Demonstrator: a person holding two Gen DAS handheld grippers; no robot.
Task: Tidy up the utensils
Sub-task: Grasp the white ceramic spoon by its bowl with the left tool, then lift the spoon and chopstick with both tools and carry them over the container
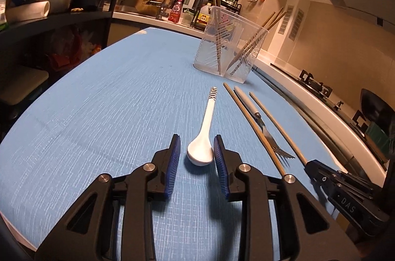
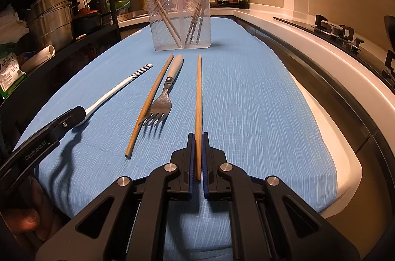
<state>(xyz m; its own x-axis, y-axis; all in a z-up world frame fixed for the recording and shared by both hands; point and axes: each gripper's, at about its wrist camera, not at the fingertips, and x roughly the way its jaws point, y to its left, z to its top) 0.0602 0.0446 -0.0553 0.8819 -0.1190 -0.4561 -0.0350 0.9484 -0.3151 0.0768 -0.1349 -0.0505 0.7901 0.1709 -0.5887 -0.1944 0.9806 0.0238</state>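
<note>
My right gripper (image 2: 198,137) is clamped on the near end of the rightmost chopstick (image 2: 198,98), which runs straight ahead between the blue pads and still looks to lie along the blue cloth (image 2: 246,88). So the step in hand, as I judge it, is picking this stick up to put it away, with the grasp made and the lift not yet begun.

My left gripper (image 1: 196,150) has its jaws apart, one on each side of the bowl of the white spoon (image 1: 201,152). Neither pad seems to be touching it, though the right one is very close. The spoon's striped handle points away toward the clear holder (image 1: 228,48).

Between the spoon and my held stick lie 2 more things: a second chopstick (image 2: 150,103) and a fork (image 2: 161,103) with a pale handle, just beside each other, the fork's tines toward me.

The holder stands at the far end of the cloth, well apart from my grippers, with 2 compartments. Each already has chopsticks leaning in it.

Next, I think, the right hand must raise the stick, tip it toward upright and carry it over the holder's rim, clear of the sticks already leaning there. I hold it at the very end, so it may swing or slip as it tilts. The left only needs to close on the spoon
</note>
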